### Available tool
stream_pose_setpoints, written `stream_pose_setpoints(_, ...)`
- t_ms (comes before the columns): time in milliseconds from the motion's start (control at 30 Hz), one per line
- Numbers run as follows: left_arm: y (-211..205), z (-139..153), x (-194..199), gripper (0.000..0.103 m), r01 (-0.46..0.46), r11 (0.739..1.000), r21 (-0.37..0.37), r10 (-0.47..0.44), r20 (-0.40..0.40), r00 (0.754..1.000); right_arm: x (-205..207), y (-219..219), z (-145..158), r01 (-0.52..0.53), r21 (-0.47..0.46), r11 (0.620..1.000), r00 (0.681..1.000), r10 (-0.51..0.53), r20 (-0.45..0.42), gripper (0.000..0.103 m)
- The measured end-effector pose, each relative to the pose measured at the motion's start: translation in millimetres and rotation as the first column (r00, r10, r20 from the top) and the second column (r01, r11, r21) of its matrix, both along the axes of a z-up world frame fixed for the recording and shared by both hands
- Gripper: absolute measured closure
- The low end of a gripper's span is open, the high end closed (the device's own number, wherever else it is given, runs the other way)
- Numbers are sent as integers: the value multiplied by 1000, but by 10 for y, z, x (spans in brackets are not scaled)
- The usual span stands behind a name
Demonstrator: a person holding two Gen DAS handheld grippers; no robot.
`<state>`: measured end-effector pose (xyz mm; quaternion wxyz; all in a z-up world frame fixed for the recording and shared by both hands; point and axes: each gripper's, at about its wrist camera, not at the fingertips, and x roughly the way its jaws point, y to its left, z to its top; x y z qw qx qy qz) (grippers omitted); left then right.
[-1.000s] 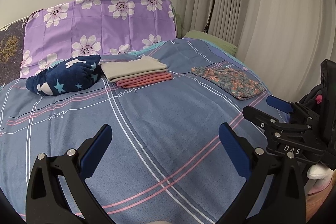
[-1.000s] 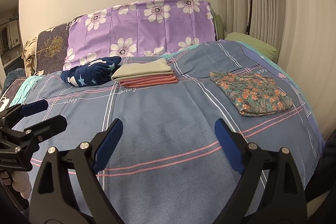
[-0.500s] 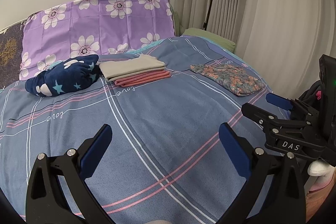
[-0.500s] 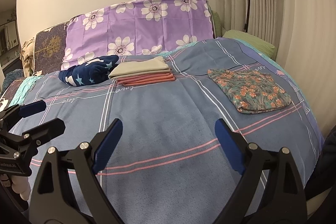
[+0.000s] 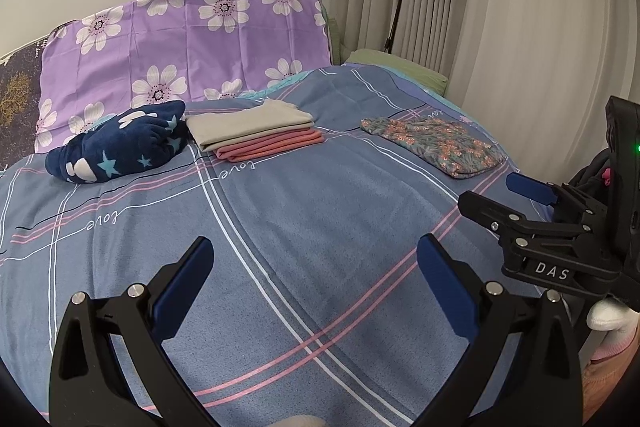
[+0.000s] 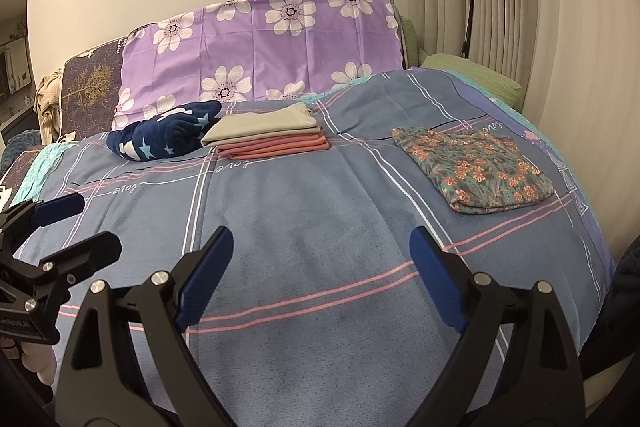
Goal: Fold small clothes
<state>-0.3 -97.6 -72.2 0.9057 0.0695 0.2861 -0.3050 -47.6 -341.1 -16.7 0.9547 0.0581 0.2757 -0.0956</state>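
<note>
Script word "love," printed in white on the blue checked bedspread (image 5: 304,227), appears several times along its stripes and reads upside down from both wrist views. White capitals "DAS" stand on a black label on the right tool (image 5: 520,201), seen in the left wrist view. Small white lettering on the dark cushion (image 6: 90,87) is too small to read.

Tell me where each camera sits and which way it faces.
Left wrist: on the left gripper, jaws open, facing up the bed toward the purple pillow; right gripper shows at right.
Right wrist: on the right gripper, jaws open, same heading; left gripper shows at left.
Shared: folded stack, floral garment.
</note>
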Motion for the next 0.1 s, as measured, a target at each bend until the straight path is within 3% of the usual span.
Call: stream_pose_setpoints(100, -2, 0, 1, 1, -1, 1000, 0, 1, -1, 1000, 3, -2, -2, 0, 2, 1000, 1000, 0, -1, 12)
